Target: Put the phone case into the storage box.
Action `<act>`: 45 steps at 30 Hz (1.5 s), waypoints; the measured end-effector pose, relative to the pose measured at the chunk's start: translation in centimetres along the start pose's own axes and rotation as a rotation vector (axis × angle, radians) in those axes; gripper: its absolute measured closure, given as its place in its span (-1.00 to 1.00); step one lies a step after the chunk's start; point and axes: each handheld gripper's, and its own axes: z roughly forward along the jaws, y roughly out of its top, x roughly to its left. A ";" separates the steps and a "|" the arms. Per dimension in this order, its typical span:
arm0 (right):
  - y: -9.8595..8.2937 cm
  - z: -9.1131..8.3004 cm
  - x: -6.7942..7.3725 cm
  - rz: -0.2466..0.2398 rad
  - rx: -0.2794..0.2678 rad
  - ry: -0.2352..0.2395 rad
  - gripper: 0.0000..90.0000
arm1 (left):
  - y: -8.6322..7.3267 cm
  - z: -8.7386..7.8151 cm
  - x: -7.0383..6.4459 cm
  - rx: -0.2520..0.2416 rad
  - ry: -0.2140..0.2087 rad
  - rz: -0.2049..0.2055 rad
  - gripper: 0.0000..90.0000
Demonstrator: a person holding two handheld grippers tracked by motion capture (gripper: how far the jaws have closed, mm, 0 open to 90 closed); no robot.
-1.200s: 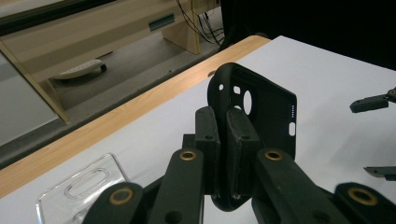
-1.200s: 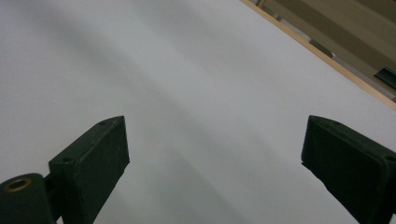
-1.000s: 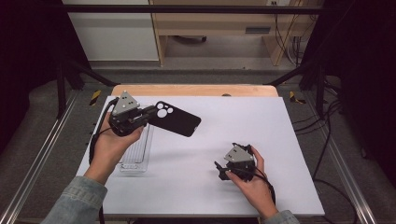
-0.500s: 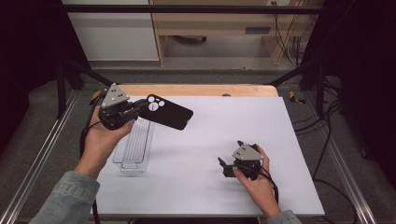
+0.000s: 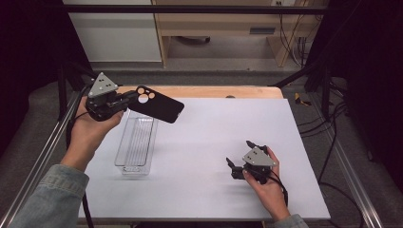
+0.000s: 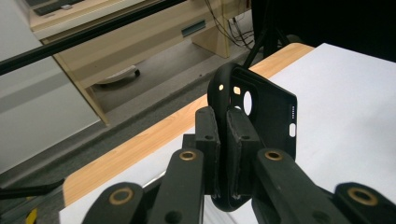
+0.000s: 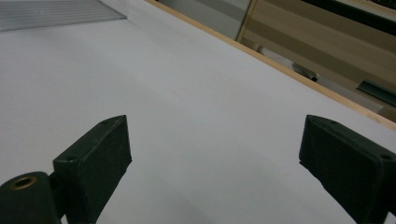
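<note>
A black phone case [image 5: 157, 103] with a camera cut-out hangs in the air over the table's far left. My left gripper [image 5: 124, 101] is shut on its end; in the left gripper view the case [image 6: 261, 116] stands on edge, its rim pinched between the two pads [image 6: 240, 135]. Below it a clear plastic tray [image 5: 137, 142] lies lengthwise on the white table top [image 5: 223, 137]. My right gripper [image 5: 239, 154] rests low at the table's right front, open. The right gripper view has its fingers [image 7: 100, 154] wide apart over bare white surface.
A wooden strip [image 5: 209, 91] edges the table's far side. Metal frame rails [image 5: 43, 156] run along both sides, with cables [image 5: 332, 137] on the floor at the right. A pale cabinet and wooden furniture [image 5: 223, 28] stand beyond the table.
My left gripper has lifted the phone case up and toward the far left, away from the tray. The right gripper has slid slightly toward the near right.
</note>
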 end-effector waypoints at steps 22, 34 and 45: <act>-1.9 -2.4 -2.7 0.145 -0.070 0.000 -0.82 | -1.3 -1.2 3.2 0.064 0.105 0.049 0.87; -2.6 -3.8 -3.2 0.161 -0.110 -0.017 -0.85 | -1.3 -1.3 3.5 0.081 0.119 0.084 0.87; -3.6 -5.3 -3.8 0.187 -0.142 -0.036 -0.89 | -1.1 -1.0 3.3 0.116 0.134 0.140 0.87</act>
